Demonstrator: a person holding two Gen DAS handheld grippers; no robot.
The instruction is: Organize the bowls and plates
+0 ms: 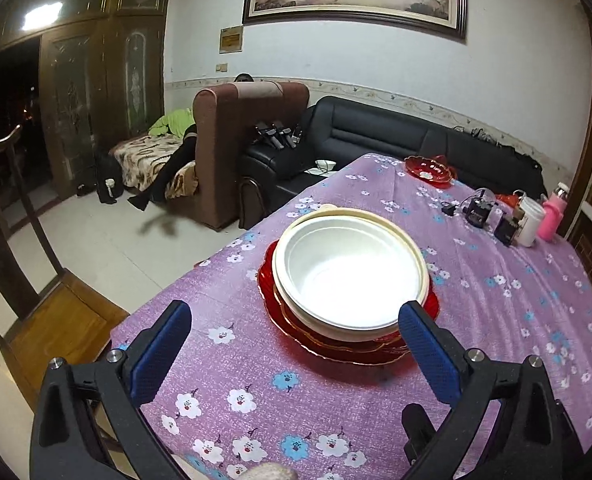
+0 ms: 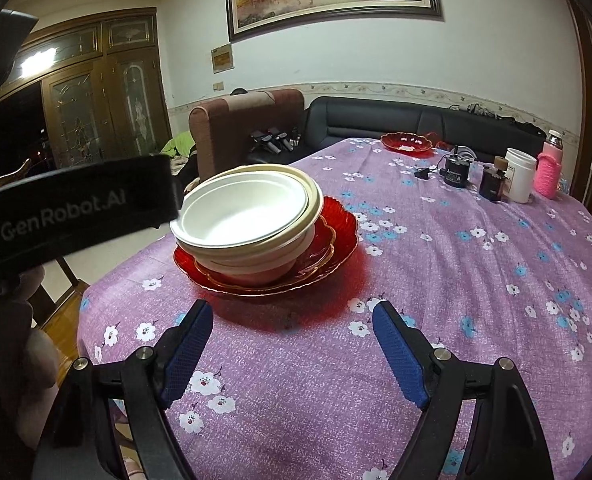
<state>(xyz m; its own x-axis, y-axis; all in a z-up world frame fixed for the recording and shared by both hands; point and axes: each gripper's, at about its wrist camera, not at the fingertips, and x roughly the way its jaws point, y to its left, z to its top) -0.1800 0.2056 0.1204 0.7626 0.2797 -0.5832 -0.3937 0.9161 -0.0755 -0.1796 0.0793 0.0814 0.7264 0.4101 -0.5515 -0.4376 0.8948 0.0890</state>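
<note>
A white bowl [image 1: 351,268] sits nested in a cream bowl [image 1: 423,264], stacked on red scalloped plates [image 1: 335,344] on the purple flowered tablecloth [image 1: 256,392]. My left gripper [image 1: 296,312] is open and empty, just short of the stack's near edge, its right fingertip beside the plate rim. In the right wrist view the same bowl [image 2: 240,212] and plates [image 2: 335,232] lie ahead of my right gripper [image 2: 292,312], which is open and empty above the cloth. Another red plate [image 2: 407,143] sits at the table's far side.
At the far right stand a white cup [image 2: 519,176], a pink bottle [image 2: 549,168] and small black devices [image 2: 457,172]. The left gripper's body [image 2: 76,208] fills the left of the right wrist view. A wooden chair [image 1: 36,280] stands at the left table edge. Sofas lie beyond.
</note>
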